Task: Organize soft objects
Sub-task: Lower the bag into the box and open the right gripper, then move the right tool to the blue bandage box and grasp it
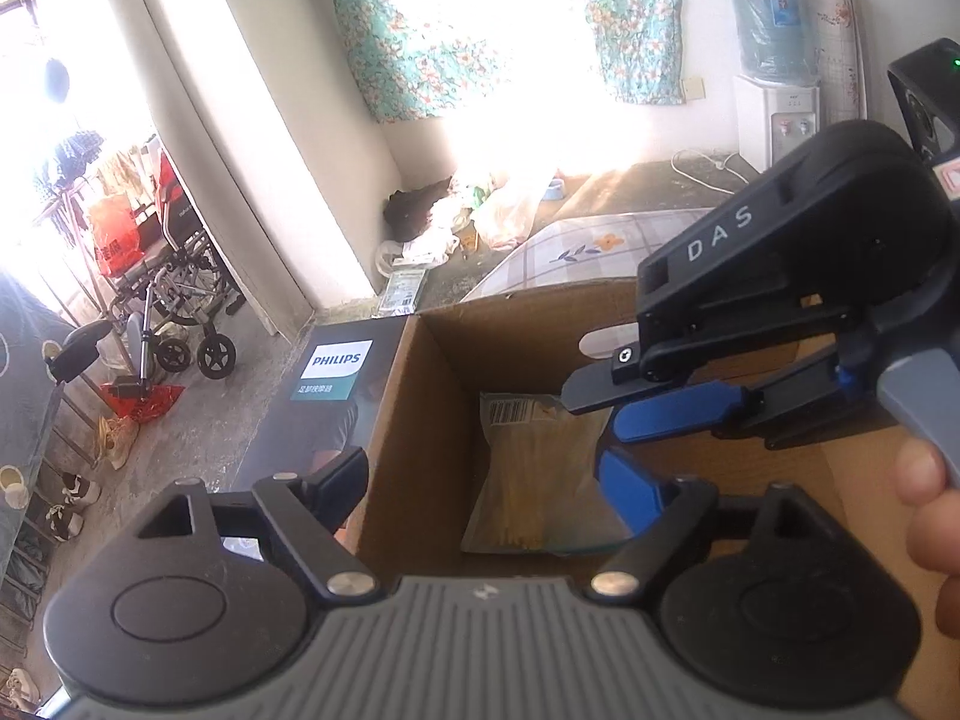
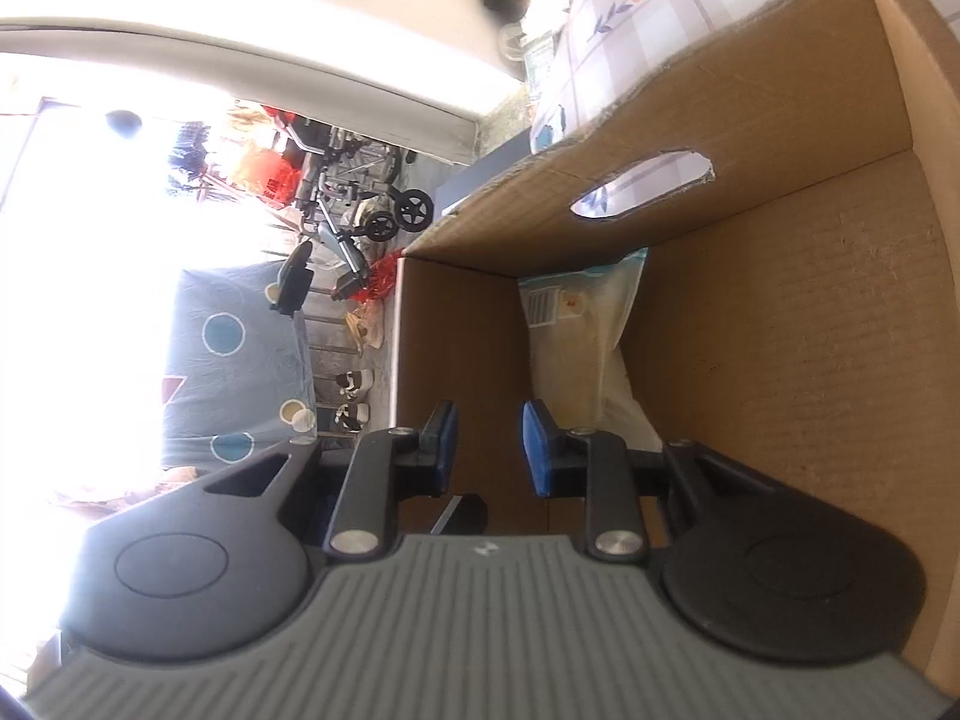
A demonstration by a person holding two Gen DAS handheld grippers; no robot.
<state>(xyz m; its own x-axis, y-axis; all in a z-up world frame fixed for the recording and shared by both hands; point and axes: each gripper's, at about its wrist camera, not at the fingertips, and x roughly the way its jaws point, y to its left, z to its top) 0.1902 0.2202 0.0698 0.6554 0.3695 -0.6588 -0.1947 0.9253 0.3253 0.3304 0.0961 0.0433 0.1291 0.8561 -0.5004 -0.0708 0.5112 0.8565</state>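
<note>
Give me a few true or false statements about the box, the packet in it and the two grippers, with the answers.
1. A clear packet with a barcode label lies inside the cardboard box. True.
2. The left gripper is clamped on the packet. False: its fingers stand wide apart, holding nothing.
3. The box wall has an oval handle cutout. True.
4. The right gripper carries a towel. False: nothing is between its blue fingers.
5. The box is full. False: only the packet shows inside.
</note>
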